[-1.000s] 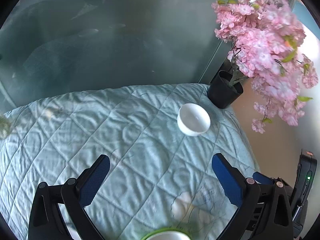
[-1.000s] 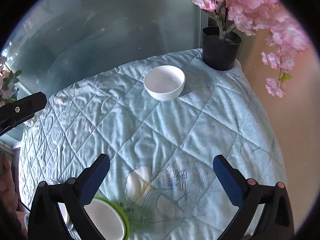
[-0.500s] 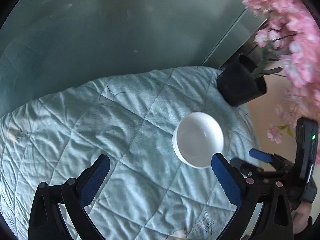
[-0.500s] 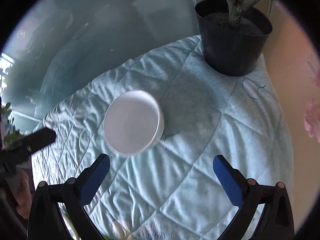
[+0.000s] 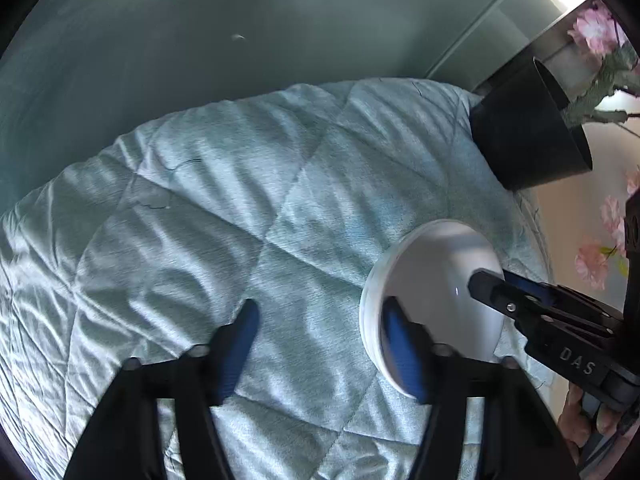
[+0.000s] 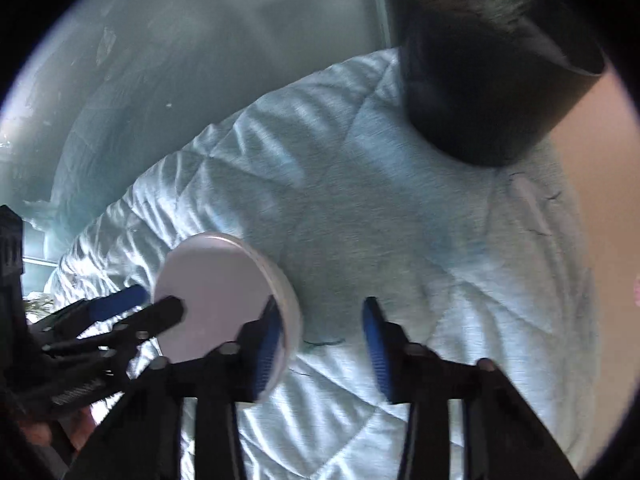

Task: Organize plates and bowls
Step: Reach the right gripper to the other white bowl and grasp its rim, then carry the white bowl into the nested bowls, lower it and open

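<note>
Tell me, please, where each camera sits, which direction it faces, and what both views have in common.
Left wrist: sits on the left gripper and looks forward and down at the quilted cloth. Its own two fingers show, and the right gripper enters from the right.
Right wrist: sits on the right gripper and looks the same way. Its own fingers show, with the left gripper at the left.
Shared: the white bowl, the black pot and the cloth.

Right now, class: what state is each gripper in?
Left gripper: open, with the white bowl rim between its fingers, not clamped.
Right gripper: open, straddling the bowl's opposite rim, not clamped.
</note>
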The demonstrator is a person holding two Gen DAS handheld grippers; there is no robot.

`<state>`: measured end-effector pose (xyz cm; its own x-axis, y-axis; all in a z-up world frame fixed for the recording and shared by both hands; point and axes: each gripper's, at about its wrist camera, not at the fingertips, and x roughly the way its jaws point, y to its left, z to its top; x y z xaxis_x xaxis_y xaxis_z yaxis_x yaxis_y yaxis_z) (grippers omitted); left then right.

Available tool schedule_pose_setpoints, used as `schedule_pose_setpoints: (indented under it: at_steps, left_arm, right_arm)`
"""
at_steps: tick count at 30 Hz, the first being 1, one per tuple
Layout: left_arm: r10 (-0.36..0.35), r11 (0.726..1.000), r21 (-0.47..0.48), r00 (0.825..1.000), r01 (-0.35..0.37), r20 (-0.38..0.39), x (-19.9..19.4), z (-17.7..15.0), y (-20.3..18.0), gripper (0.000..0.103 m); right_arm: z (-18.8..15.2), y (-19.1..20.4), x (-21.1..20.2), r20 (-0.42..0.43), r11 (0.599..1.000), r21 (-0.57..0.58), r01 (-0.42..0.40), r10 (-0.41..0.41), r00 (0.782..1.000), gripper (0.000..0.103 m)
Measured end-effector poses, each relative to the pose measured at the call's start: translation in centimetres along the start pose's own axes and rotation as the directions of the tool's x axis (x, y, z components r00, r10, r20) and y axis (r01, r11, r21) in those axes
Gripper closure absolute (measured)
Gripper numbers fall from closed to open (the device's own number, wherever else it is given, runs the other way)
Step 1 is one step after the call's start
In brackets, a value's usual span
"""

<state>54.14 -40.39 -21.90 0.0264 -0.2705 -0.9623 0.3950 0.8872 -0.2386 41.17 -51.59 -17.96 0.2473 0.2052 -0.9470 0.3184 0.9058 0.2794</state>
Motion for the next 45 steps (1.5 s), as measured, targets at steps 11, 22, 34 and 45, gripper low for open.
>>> schedule_pose_setpoints:
  at_steps: [11, 22, 34, 45]
  left_arm:
    - [-0.005, 0.997, 0.083, 1.000, 0.008, -0.030, 0.5, -0.1, -3.0, 0.100]
    - [0.024, 0.994, 0.107, 0.993, -0.036, 0.113, -11.5, -3.9, -3.1, 0.100]
    - [0.033, 0.993, 0.111, 0.988, -0.050, 0.153, -21.6, -20.1, -1.3, 0.101]
    - [0.029, 0.997, 0.068, 0.981, -0.043, 0.190, -25.0, -31.4, 0.5, 0.101]
  right_arm:
    - [-0.3, 2.0, 0.5, 0.004, 0.999, -0.032, 0.033, -0.033, 0.999, 0.096]
    - [-4.0, 6.6, -7.0, 0.091, 0.997, -0.074, 0.014, -0.007, 0.996, 0.098]
    - [-16.9, 12.6, -14.7, 0.165, 0.991, -0.127, 0.037, -0.016, 0.986, 0.097]
    - [-26.4, 15.7, -16.0, 0.175, 0.982, -0.172, 0.073, -0.042, 0.984, 0.097]
